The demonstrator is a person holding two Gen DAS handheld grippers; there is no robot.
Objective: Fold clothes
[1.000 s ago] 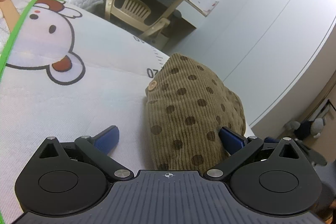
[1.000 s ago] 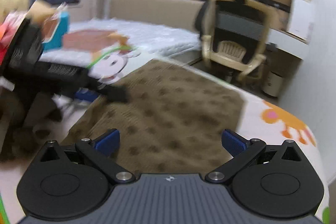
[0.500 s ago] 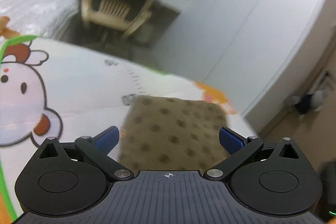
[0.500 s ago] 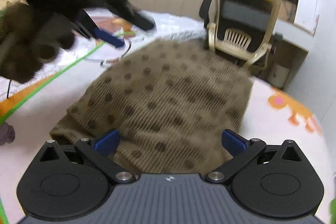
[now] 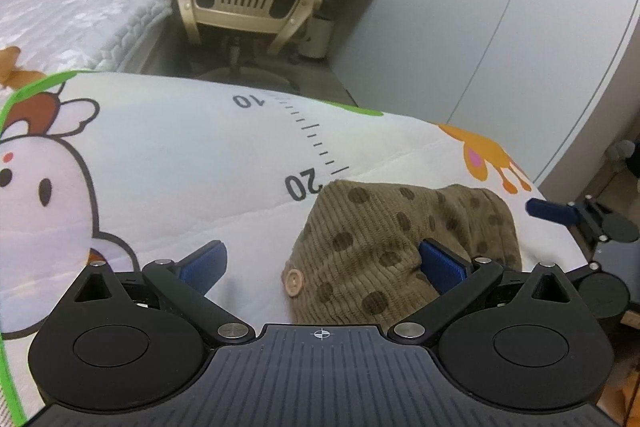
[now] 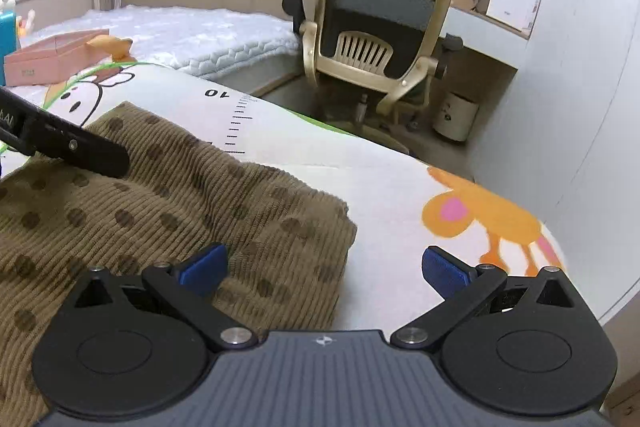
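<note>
A: Report surroundings.

B: A printed mat [image 5: 168, 147] carries the work; it shows a ruler scale marked 10 and 20, a white cartoon bird [image 5: 36, 195] and an orange animal [image 6: 484, 215]; an office chair [image 6: 376, 27] stands beyond the mat's far edge; a bed [image 6: 192, 35] lies behind on the left, with a pink box [image 6: 52, 57] near it; a small bin [image 6: 456, 115] sits under the desk [image 6: 484, 31]; a pale wall [image 5: 500, 27] runs along the right.

A: Location of the garment?

B: The brown dotted corduroy garment [image 6: 160, 207] lies on the mat beside the scale; one pale button [image 5: 294, 281] shows at its near edge.

A: State of the left hand-held gripper [image 5: 322, 265]?

B: Jaws spread wide, holding nothing; its right finger [image 5: 442, 265] overlaps the garment, contact not determinable; its left finger is over bare mat; in the right wrist view its dark arm crosses the garment's far left part.

A: State of the right hand-held gripper [image 6: 324, 267]?

B: Jaws spread wide, holding nothing; its left finger [image 6: 202, 269] is over the garment's corner, its right finger over bare mat; the garment's edge runs between them.
</note>
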